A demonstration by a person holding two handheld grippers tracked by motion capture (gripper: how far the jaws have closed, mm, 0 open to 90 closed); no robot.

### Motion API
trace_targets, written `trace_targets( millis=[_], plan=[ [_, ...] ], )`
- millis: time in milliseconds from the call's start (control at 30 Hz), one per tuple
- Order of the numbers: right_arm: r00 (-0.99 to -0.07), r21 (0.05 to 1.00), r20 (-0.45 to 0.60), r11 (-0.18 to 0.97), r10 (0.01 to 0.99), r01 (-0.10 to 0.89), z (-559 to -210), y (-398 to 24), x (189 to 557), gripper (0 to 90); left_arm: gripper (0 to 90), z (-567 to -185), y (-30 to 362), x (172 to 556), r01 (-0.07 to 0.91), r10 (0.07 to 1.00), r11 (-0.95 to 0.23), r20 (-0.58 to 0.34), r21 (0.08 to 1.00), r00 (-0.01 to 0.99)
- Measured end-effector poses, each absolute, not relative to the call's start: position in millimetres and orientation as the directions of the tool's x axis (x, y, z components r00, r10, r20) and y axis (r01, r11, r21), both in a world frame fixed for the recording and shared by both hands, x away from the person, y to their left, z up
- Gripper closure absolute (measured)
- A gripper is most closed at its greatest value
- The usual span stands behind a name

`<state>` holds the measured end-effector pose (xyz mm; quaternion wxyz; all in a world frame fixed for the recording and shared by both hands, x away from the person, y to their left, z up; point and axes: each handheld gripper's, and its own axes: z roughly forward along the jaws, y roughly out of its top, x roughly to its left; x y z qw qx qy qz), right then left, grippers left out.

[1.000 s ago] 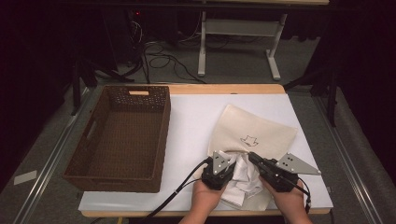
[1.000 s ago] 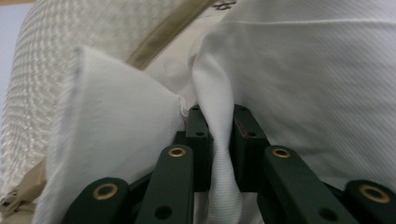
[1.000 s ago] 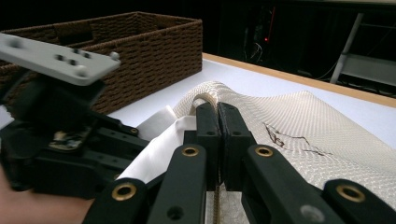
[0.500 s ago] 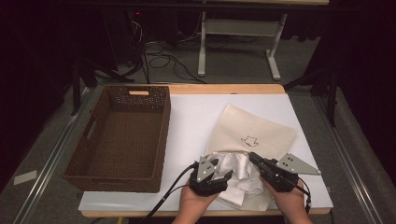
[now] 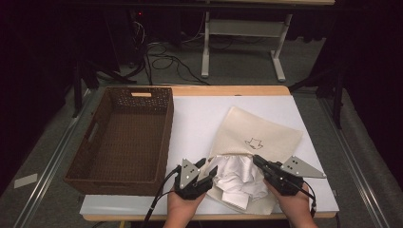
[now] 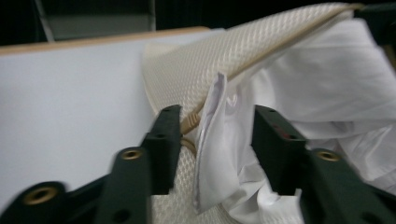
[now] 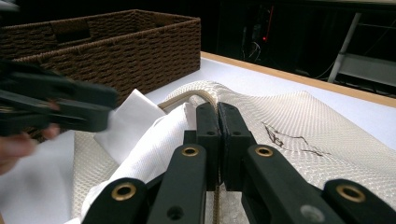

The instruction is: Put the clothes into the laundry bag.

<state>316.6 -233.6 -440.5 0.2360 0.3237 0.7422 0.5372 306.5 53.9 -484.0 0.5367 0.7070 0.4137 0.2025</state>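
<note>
Nearest the person, at the front edge of the white counter (image 5: 199, 118), the left claw (image 5: 205, 172) stands partly open astride the left corner of the mouth of a cream mesh bag (image 5: 256, 133); its jaws have just been closing, with the bag's corded rim and a fold of the white garment (image 5: 240, 178) between them, yet in the left gripper view neither pad is seen pressing on the cloth. Beside it, the right claw (image 5: 256, 160) is clamped tight on the bag's rim at the right of the mouth, and the right gripper view shows its jaws meeting on the mesh edge. The garment lies crumpled, partly inside the bag and partly spilling out toward the person. The chief risk, as judged here, is that the left claw closes on garment and rim together, so that the cloth is pinned to the edge and cannot slide in or out. A pull by the left hand against the fixed right grip may also drag the whole bag across the counter or slip the thin rim from the jaws. Farther off, at the left, stands an empty brown woven basket (image 5: 95, 142), well apart from the work.
</note>
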Motion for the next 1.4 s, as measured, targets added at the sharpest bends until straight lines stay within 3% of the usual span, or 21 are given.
trace_targets(
  millis=[100, 233, 367, 400, 600, 967, 1267, 1333, 1400],
  plan=[
    [-0.680, 0.951, -0.002, 0.213, 0.733, 0.227, -440.4, -233.7, 316.5, 89.9, 83.0, -485.7, 39.0, 313.6, 0.398, 0.790, -0.097, -0.173, 0.912, 0.588],
    [-0.680, 0.949, -0.001, 0.215, 0.733, 0.230, -441.2, -233.6, 318.1, 89.9, 85.7, -480.8, 10.1, 319.5, 0.378, 0.757, -0.131, -0.154, 0.917, 0.635],
    [-0.683, 0.948, -0.002, 0.218, 0.731, 0.231, -441.9, -232.7, 318.6, 89.9, 84.7, -488.5, -4.9, 337.3, 0.403, 0.782, -0.138, -0.150, 0.905, 0.605],
    [-0.685, 0.948, -0.003, 0.220, 0.729, 0.229, -442.0, -232.7, 318.6, 89.9, 83.7, -492.0, -4.4, 342.5, 0.424, 0.791, -0.132, -0.163, 0.896, 0.590],
    [-0.685, 0.948, 0.002, 0.216, 0.729, 0.233, -443.4, -234.6, 319.6, 89.9, 56.2, -488.6, 11.7, 326.6, 0.387, 0.773, -0.110, -0.166, 0.915, 0.612],
    [-0.682, 0.946, -0.006, 0.224, 0.732, 0.232, -443.4, -231.5, 318.2, 89.9, 22.2, -499.4, 28.5, 291.2, 0.398, 0.747, -0.132, -0.173, 0.908, 0.642],
    [-0.686, 0.945, -0.010, 0.230, 0.728, 0.231, -444.8, -231.0, 318.5, 89.9, 17.3, -521.6, 2.1, 288.6, 0.465, 0.705, -0.271, -0.156, 0.843, 0.692],
    [-0.686, 0.945, -0.006, 0.229, 0.728, 0.235, -445.0, -230.5, 318.4, 89.9, 20.4, -524.6, -4.9, 290.3, 0.482, 0.715, -0.321, -0.125, 0.815, 0.688],
    [-0.689, 0.945, -0.012, 0.233, 0.725, 0.229, -445.2, -230.2, 318.1, 89.9, 32.1, -524.0, -5.4, 290.7, 0.489, 0.726, -0.317, -0.123, 0.813, 0.676]
  ],
)
